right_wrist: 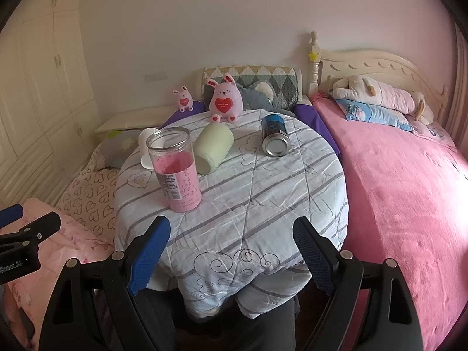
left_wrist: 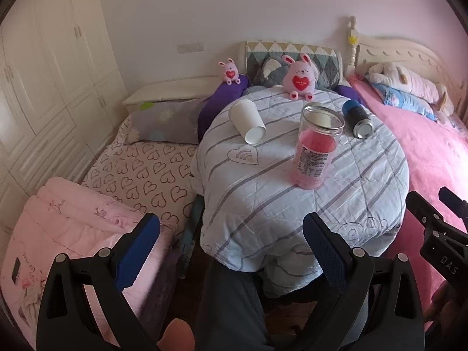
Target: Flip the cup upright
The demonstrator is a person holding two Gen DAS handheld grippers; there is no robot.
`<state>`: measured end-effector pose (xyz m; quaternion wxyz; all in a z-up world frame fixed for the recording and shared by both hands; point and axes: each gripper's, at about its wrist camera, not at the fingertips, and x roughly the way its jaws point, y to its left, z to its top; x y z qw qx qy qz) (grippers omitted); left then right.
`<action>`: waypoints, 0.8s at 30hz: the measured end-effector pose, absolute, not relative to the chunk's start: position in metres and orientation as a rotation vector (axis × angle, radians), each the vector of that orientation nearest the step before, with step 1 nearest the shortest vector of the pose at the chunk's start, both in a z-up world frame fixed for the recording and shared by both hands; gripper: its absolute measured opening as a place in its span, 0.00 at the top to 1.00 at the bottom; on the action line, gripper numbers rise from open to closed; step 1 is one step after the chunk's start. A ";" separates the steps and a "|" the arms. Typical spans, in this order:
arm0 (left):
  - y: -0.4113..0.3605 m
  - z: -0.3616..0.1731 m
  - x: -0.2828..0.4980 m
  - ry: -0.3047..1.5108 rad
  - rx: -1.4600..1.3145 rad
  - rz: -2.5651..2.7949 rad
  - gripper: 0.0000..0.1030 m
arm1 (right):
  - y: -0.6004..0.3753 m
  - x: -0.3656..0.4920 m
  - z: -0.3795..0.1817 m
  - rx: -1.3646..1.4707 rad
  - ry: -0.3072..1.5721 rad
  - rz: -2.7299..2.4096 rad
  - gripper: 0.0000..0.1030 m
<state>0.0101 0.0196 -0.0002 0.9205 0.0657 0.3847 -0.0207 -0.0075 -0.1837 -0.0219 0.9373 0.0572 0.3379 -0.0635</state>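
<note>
A round table (left_wrist: 292, 204) under a striped quilt holds several containers. A white paper cup (left_wrist: 248, 121) lies on its side at the back left; in the right wrist view it (right_wrist: 147, 146) is partly hidden by the jar. A pale green cup (right_wrist: 213, 149) lies on its side behind the jar. A clear jar with a pink label (left_wrist: 317, 149) (right_wrist: 177, 169) stands upright. A blue-black can (left_wrist: 358, 121) (right_wrist: 274, 139) lies on its side. My left gripper (left_wrist: 231, 251) and right gripper (right_wrist: 231, 251) are open and empty, near the table's front edge.
A pink plush rabbit (right_wrist: 223, 101) sits at the table's back edge and a smaller one (right_wrist: 183, 99) to its left. A pink bed (right_wrist: 409, 190) lies to the right, a heart-print mattress (left_wrist: 146, 175) and folded pink quilt (left_wrist: 73, 225) to the left. Wardrobes (left_wrist: 44, 73) line the left wall.
</note>
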 end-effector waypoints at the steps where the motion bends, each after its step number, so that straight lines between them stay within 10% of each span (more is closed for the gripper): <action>1: 0.019 0.000 0.010 0.789 0.139 -0.039 0.03 | -0.184 -0.007 -0.022 0.116 0.691 -0.128 0.15; 24: 0.021 -0.003 0.017 0.794 0.097 -0.102 0.00 | -0.181 -0.006 -0.019 0.099 0.692 -0.120 0.15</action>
